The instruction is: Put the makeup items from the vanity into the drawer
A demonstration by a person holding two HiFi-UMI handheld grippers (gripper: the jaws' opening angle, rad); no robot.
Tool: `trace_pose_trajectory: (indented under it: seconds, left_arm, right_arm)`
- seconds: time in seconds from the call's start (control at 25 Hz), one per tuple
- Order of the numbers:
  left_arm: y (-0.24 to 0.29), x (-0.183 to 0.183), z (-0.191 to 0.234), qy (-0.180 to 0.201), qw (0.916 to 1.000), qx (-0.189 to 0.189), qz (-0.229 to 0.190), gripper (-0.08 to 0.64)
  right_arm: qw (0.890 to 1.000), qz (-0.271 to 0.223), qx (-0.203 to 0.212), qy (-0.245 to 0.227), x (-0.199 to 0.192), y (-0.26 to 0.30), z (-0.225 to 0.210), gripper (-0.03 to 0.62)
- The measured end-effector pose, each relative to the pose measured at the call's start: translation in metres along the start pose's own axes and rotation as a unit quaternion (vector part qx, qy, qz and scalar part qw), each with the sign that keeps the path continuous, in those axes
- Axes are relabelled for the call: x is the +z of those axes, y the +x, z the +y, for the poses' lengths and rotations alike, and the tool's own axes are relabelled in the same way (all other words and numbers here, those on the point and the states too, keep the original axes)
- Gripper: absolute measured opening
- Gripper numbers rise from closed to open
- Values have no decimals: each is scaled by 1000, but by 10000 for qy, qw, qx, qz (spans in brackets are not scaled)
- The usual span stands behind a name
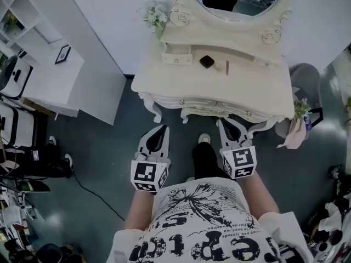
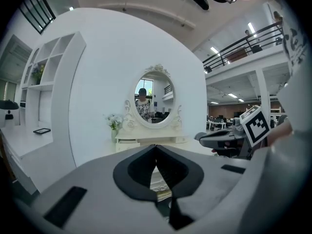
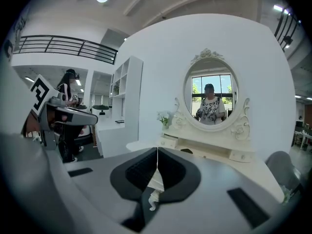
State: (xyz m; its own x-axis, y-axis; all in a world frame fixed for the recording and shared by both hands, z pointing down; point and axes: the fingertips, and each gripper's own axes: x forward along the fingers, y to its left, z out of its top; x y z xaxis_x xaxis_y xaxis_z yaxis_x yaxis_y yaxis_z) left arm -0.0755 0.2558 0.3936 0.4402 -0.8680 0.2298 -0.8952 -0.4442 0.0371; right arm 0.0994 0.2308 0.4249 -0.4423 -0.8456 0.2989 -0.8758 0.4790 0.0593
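Note:
A cream vanity (image 1: 164,84) with an oval mirror stands ahead of me. On its top lie a dark compact (image 1: 207,61) and a thin pink stick (image 1: 227,67). A small upper drawer (image 1: 176,54) at the top's left is pulled out. Both grippers hang in front of the vanity, short of its edge. My left gripper (image 1: 162,127) is shut with nothing in it, and its tips (image 2: 156,146) meet. My right gripper (image 1: 221,121) is also shut and empty, its tips (image 3: 157,149) touching. The compact (image 3: 186,151) shows small in the right gripper view.
A vase of pale flowers (image 1: 156,18) stands at the vanity's back left. A white shelf unit and counter (image 1: 49,75) with a picture frame (image 1: 62,53) fill the left. A grey chair (image 1: 305,81) sits at the right. Bags and a cable (image 1: 88,193) lie on the floor.

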Motion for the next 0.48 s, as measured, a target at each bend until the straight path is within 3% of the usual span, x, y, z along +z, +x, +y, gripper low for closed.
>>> trace_pose_trajectory:
  seconds: [0.2,0.48]
  left_arm:
    - [59,-1,25,-29,9999,79,94,21]
    - [165,31,67,-41,9998,191,104,20]
  right_arm:
    - [9998,88,160,-50,5,62,-29,18]
    - [9986,207,439,-189,34,166,-94,18]
